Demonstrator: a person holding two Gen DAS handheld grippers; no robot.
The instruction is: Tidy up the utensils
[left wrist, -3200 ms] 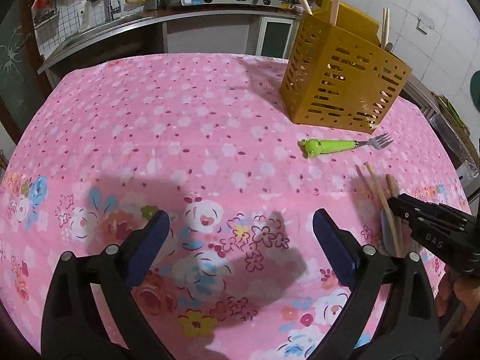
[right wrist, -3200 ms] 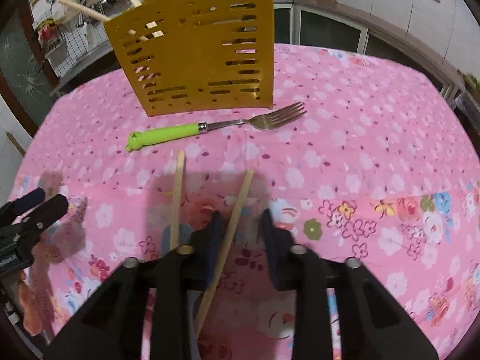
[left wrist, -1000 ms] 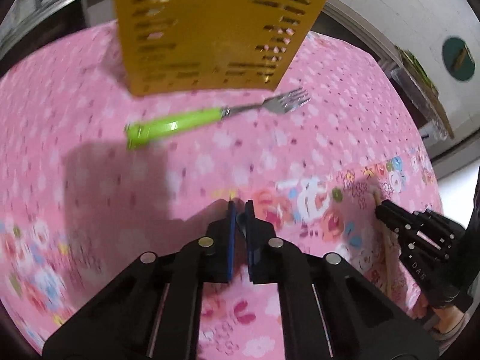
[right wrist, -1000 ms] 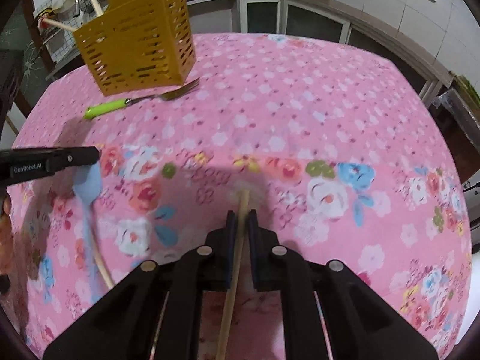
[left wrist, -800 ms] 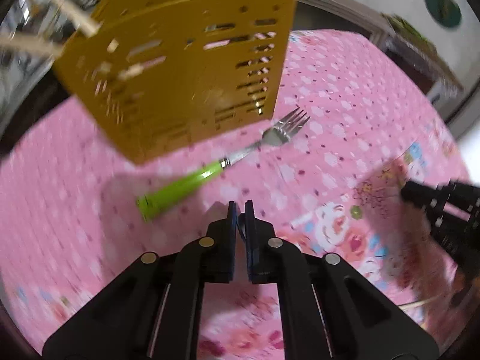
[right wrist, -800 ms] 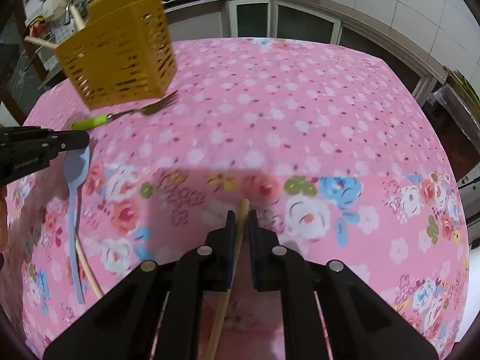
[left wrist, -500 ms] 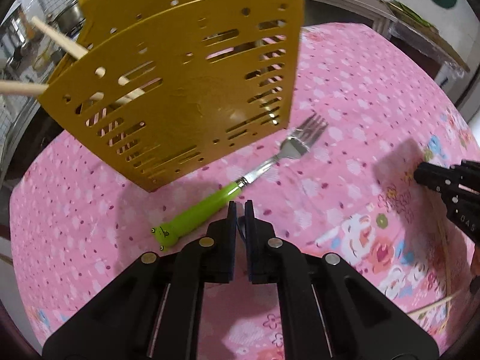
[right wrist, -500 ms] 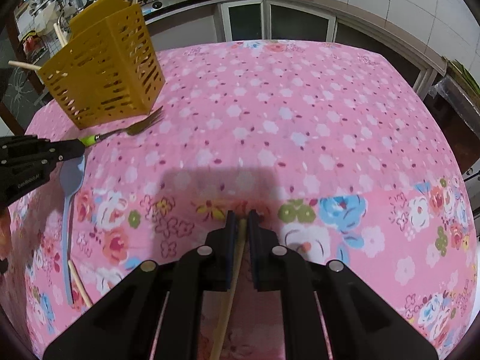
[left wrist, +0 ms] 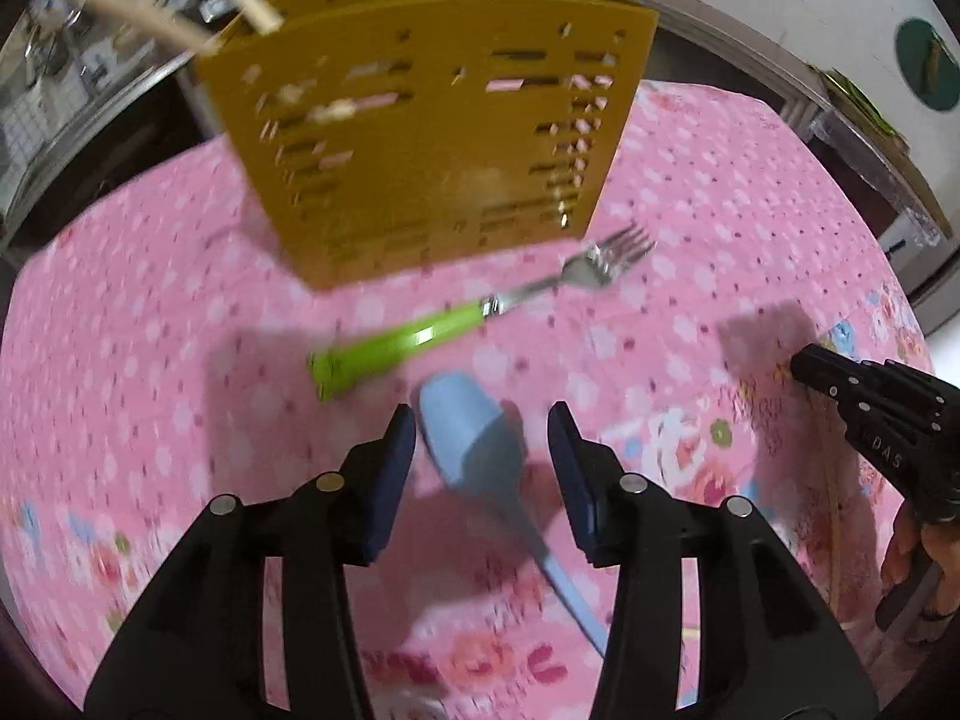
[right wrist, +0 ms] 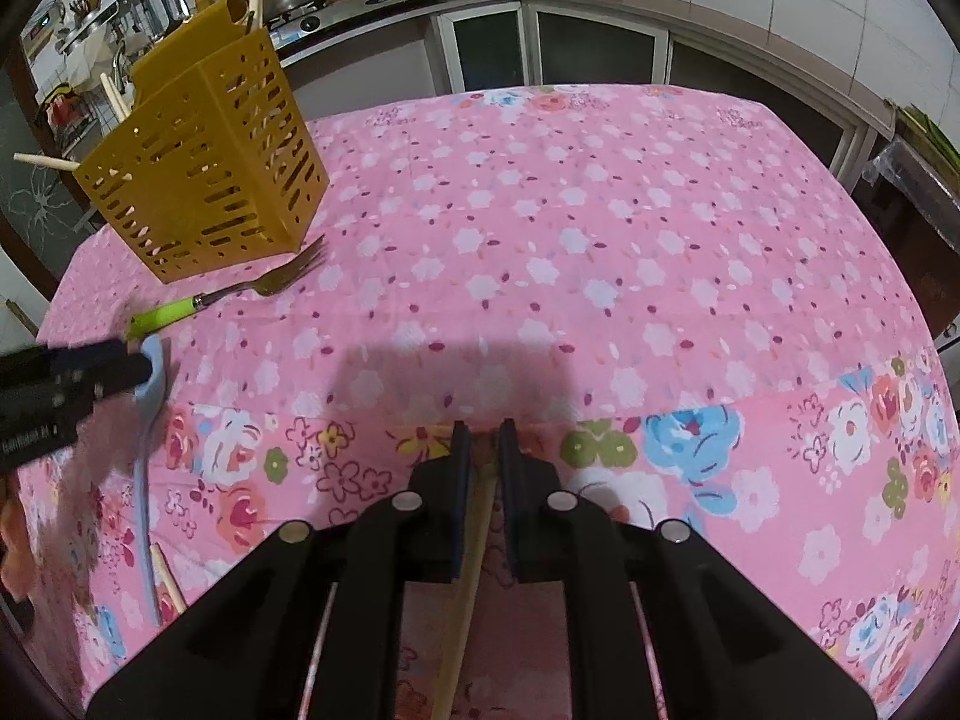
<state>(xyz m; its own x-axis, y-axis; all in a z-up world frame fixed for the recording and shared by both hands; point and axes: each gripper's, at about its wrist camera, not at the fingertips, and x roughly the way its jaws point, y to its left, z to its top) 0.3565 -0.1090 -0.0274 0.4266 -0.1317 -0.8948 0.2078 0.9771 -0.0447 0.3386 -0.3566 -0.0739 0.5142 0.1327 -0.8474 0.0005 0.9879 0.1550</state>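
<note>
Released since before, smooth blue spoon (left wrist: 474, 438) lies on floral cloth (left wrist: 720, 228).

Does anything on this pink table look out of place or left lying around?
Yes. The yellow holder already has sticks standing in it, yet a green-handled fork lies loose on the cloth just in front of it. A blue spoon lies between the opening left gripper jaws, and a chopstick lies between the right gripper jaws.

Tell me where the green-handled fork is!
The green-handled metal fork lies on the pink flowered tablecloth, right in front of the yellow slotted utensil holder.
</note>
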